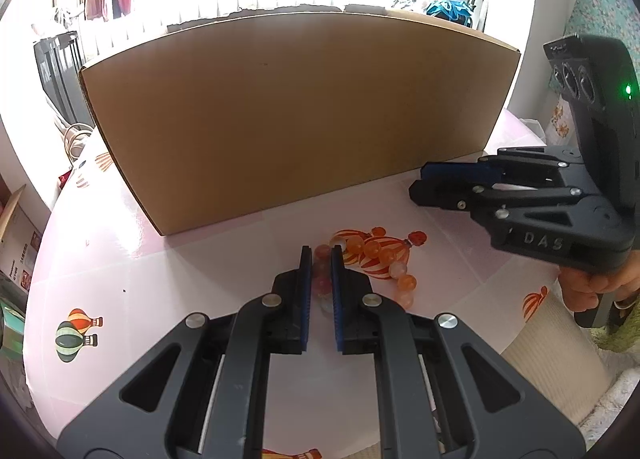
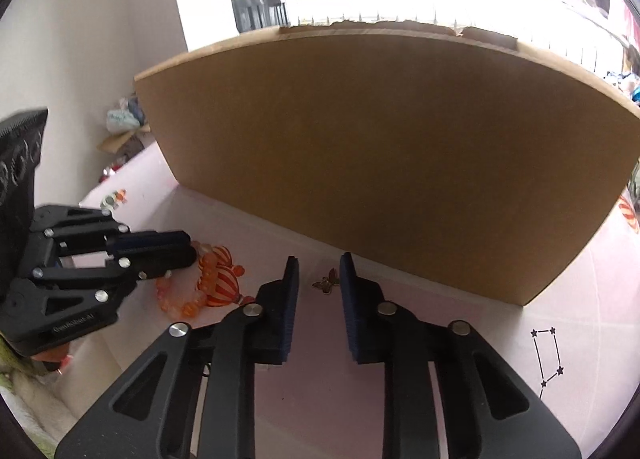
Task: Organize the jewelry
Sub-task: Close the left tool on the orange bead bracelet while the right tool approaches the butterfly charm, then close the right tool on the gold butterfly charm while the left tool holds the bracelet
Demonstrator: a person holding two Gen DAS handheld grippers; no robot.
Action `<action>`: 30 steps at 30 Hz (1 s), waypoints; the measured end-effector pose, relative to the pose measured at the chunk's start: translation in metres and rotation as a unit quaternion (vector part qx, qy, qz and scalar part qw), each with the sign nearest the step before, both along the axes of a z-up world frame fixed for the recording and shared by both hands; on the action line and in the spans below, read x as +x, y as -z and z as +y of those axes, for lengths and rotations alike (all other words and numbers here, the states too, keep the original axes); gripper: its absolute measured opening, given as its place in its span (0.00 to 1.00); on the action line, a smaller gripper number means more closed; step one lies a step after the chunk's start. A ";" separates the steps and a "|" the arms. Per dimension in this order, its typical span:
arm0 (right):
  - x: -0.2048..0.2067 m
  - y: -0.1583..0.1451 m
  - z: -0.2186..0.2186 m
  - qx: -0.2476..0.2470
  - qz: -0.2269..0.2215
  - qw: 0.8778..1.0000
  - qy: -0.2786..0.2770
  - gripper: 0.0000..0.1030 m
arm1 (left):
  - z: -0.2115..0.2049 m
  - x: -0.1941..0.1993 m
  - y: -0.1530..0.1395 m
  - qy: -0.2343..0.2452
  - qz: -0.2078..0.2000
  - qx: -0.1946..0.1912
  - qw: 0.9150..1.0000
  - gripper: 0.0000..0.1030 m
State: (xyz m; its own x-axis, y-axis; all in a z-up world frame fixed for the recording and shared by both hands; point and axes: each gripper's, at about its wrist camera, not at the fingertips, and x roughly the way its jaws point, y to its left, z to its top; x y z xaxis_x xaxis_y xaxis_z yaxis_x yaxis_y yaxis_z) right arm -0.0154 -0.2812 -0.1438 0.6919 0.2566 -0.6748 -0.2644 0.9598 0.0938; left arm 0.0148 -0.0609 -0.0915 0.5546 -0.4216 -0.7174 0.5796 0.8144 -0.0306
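On desk near the cardboard box [image 1: 288, 115], nothing's stowed yet: left hand-held gripper [image 1: 321, 255] nearly clenched round orange bead bracelet [image 1: 384, 259], right hand-held gripper [image 2: 319, 271] released w/ butterfly charm [image 2: 326, 283] btwn its fingers, both pieces left to go.

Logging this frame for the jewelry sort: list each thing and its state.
Orange and pink bead bracelet: lying on the table, one end between the left fingers.
Small gold butterfly charm: flat on the table, untouched.
Brown cardboard box: standing upright; inside hidden.
Left gripper: narrowed around the beads.
Right gripper: open, straddling the charm.
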 end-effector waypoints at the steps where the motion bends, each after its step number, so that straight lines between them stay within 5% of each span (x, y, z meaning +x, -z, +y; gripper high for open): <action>1: 0.000 0.000 0.002 -0.003 0.000 1.000 -0.001 0.19 | 0.000 0.000 0.000 0.000 0.000 0.000 1.000 0.08; 30: -0.019 -0.001 -0.012 0.017 0.002 0.999 0.028 0.13 | 0.006 0.001 0.000 -0.001 -0.002 -0.001 1.000 0.08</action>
